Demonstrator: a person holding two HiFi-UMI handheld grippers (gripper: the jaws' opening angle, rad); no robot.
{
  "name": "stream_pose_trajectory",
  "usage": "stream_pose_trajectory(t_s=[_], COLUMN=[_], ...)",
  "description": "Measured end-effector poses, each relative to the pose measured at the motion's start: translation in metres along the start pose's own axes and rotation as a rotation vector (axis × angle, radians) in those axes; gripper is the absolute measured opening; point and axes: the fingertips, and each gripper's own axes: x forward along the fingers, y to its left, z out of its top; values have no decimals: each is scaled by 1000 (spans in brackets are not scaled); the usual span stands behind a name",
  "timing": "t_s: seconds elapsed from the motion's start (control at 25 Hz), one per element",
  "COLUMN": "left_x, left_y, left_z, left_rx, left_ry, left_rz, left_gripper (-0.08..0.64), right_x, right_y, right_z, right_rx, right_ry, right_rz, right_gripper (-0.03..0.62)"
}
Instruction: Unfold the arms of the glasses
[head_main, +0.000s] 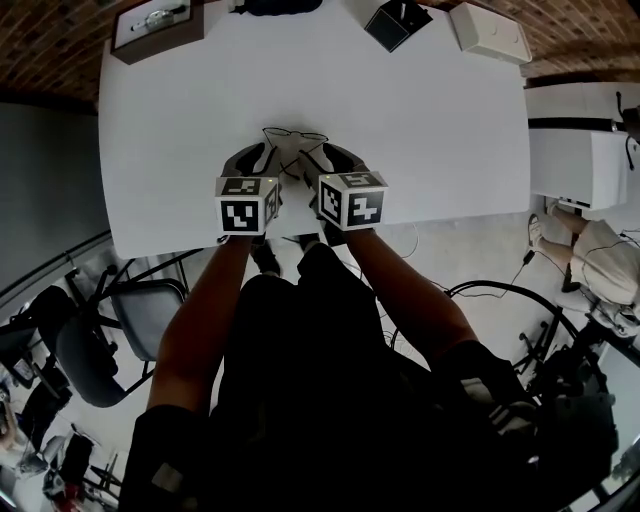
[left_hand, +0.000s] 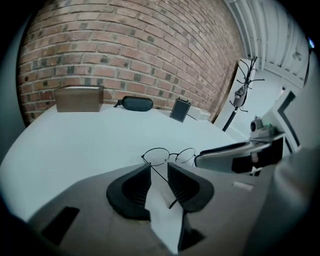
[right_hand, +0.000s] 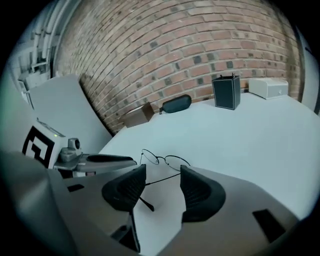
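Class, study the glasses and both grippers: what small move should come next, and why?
Probably draw the left gripper and right gripper straight back off the glasses. Both arms already look unfolded, each lying loose between open jaws, and the glasses rest on the table.

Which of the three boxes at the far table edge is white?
The white box at the far right corner; the black box beside it and the brown box at the left are dark.
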Motion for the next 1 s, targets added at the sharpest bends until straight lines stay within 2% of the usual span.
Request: stream_pose_trajectory(t_s=[0.08,0.2,0.28,0.52,0.64,0.8,1.0], left_x=[5,10,11,13,14,11,6], left_y=[-1,1,3,3,3,11,25], left_z=[-1,-5,-7,-3,-6,-7,-8], left_rx=[17,-19,-17,-12,-6,-47,-25], left_ry=[14,28,37,49,63,72,75], left_rz=[-1,4,16,8,7,14,49], left_gripper=[100,100,100,100,100,100,100], right_x=[4,7,11,19,22,20,16], right_y=[-4,-6,-4,-6,-10,-20,-25], right_z=[2,-7,-13,-14,-17,-17,-11], right_rx=[46,119,162,189,177,163,92], right_ry=[13,45,57,57,82,87,93], right_rz=[-27,-66,-59,-34,-35,-37,-10], right_gripper=[185,187,187,187,187,187,186])
